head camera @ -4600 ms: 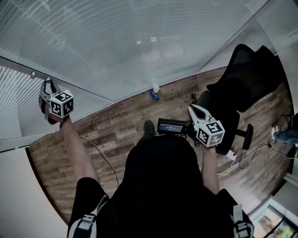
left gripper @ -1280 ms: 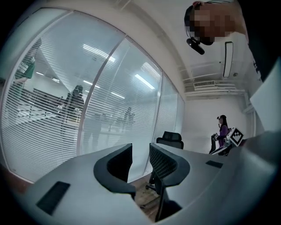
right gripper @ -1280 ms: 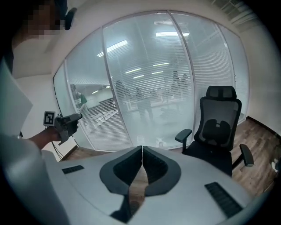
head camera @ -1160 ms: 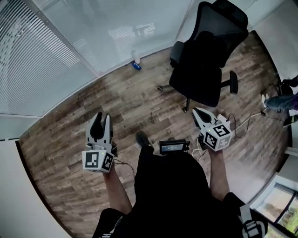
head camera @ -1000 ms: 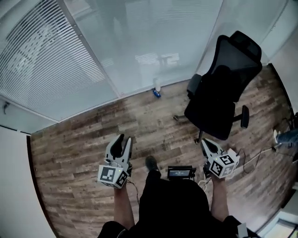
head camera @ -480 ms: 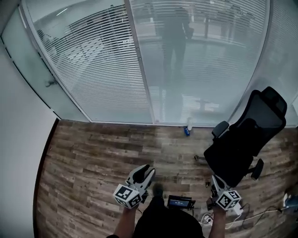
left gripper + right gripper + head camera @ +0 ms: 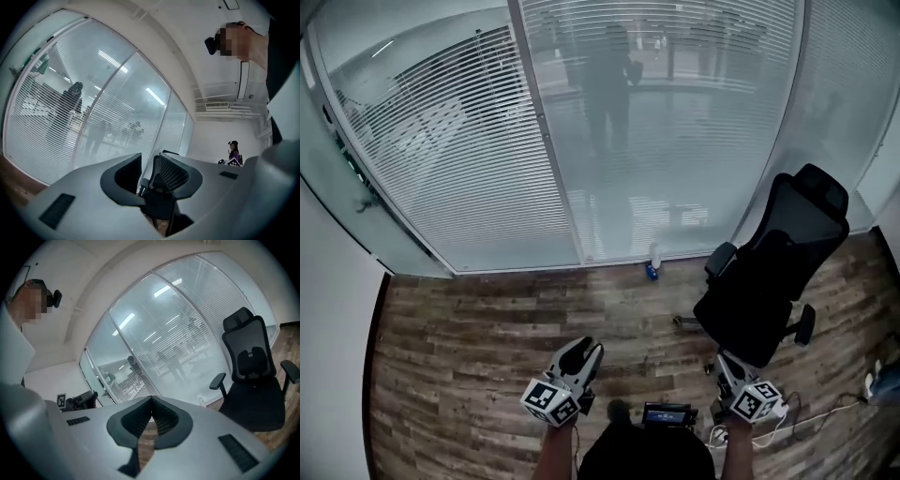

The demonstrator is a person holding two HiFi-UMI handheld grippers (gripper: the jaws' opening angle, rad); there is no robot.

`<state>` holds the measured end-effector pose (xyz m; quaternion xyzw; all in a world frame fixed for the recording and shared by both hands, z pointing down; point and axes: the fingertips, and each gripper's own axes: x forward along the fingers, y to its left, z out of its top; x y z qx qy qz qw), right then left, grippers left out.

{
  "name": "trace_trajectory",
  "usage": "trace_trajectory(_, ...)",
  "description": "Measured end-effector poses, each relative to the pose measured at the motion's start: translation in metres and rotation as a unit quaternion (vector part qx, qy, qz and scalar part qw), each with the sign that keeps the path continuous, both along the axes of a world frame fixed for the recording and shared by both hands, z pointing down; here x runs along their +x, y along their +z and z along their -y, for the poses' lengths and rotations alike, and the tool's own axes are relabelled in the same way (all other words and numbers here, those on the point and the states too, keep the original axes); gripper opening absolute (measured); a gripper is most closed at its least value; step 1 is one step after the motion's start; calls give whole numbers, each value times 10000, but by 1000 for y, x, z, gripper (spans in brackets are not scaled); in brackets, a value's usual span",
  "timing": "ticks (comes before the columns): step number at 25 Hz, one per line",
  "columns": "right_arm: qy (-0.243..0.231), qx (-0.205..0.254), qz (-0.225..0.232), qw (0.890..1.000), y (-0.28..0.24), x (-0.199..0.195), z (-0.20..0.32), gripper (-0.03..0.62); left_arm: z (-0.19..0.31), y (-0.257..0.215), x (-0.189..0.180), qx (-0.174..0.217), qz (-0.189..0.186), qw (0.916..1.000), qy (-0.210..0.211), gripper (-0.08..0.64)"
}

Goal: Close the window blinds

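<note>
White slatted blinds [image 7: 459, 159] hang behind the glass wall, and more blinds [image 7: 694, 122] fill the middle panel. A small knob [image 7: 364, 200] sits on the far-left frame. My left gripper [image 7: 584, 349] is low in the head view, over the wood floor and far from the blinds. It is open [image 7: 148, 161] with nothing between its jaws. My right gripper [image 7: 722, 357] is held beside the black chair [image 7: 773, 272]. Its tips meet [image 7: 151, 399], so it is shut on nothing.
A black office chair [image 7: 251, 380] stands right of centre on the wood floor [image 7: 469, 328]. A small white bottle [image 7: 654, 254] and a blue object [image 7: 651, 272] lie at the foot of the glass. Cables [image 7: 825, 417] trail at the lower right.
The left gripper, earlier up at the knob on the window frame, now hangs low and open. The head view has lifted from the floor onto the glass wall, and both grippers sit lower in it.
</note>
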<state>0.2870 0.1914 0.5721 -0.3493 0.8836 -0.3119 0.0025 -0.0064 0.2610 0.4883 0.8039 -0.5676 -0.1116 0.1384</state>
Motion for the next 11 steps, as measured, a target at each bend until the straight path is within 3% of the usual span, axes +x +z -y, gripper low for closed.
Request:
trace_trajectory(6,-77,-239,-170,9995,11,-9,-7,9,-1,13,-12,-219,-184,9996,-49,127)
trace_trajectory(11,-327,-242,-128,9991,19,-31,13,9,-2,17,-22,-203,-77,9996,-179,127)
